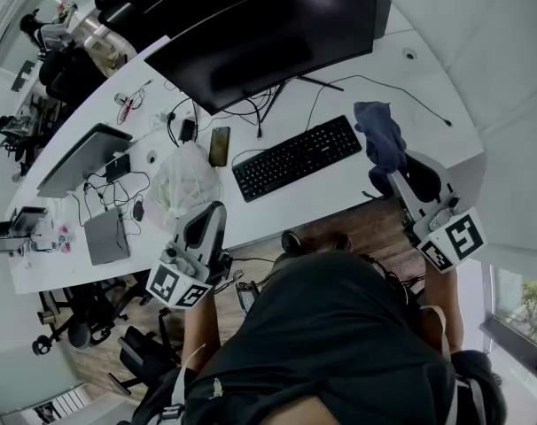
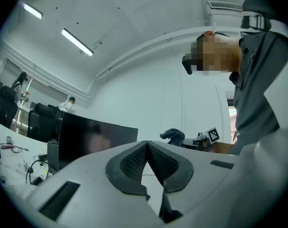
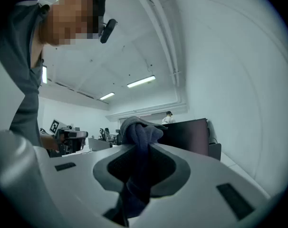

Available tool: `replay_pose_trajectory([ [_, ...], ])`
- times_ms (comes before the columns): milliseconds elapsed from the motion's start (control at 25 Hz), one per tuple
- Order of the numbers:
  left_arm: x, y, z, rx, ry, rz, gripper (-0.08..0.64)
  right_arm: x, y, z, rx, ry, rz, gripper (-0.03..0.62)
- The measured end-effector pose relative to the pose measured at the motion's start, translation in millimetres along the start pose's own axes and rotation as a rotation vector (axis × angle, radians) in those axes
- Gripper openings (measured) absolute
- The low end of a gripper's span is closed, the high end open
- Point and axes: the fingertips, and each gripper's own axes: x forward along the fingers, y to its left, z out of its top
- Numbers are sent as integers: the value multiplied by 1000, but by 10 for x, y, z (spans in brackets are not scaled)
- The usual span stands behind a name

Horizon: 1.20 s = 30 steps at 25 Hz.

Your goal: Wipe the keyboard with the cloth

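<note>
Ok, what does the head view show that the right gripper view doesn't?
Only the head view: the keyboard, a phone and a plastic bag on the desk. Only the right gripper view: ceiling lights, and its jaws closed on fabric up close. Both: the cloth in the right gripper, and the monitor.

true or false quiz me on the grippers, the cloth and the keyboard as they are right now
1. The right gripper is shut on the cloth. True.
2. The left gripper also holds a cloth. False: its jaws are together with nothing between them.
3. The keyboard lies on the desk in front of the monitor. True.
4. The cloth is spread flat over the keys. False: it is bunched in the right gripper, off the keyboard's right end.
5. The phone lies right of the keyboard. False: it lies left of it.
</note>
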Motion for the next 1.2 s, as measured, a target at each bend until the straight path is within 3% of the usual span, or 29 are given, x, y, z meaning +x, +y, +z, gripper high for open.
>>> replay_pose_trajectory([
  [520,-438,667,48,-52,-33,-50,5,621,504,-29,-18,55,-49,74],
  [760,-611,956,-63,-111,-67,-64,5,855,518,-192,69,117,-131,74],
  [960,-687,1010,-224,-150,-79,-38,5,1017,392,-642,86,266,-135,75],
  [1200,-672,1119,-276,-155,-28,74,5,1424,-159,-1301,66,455,-145,75],
])
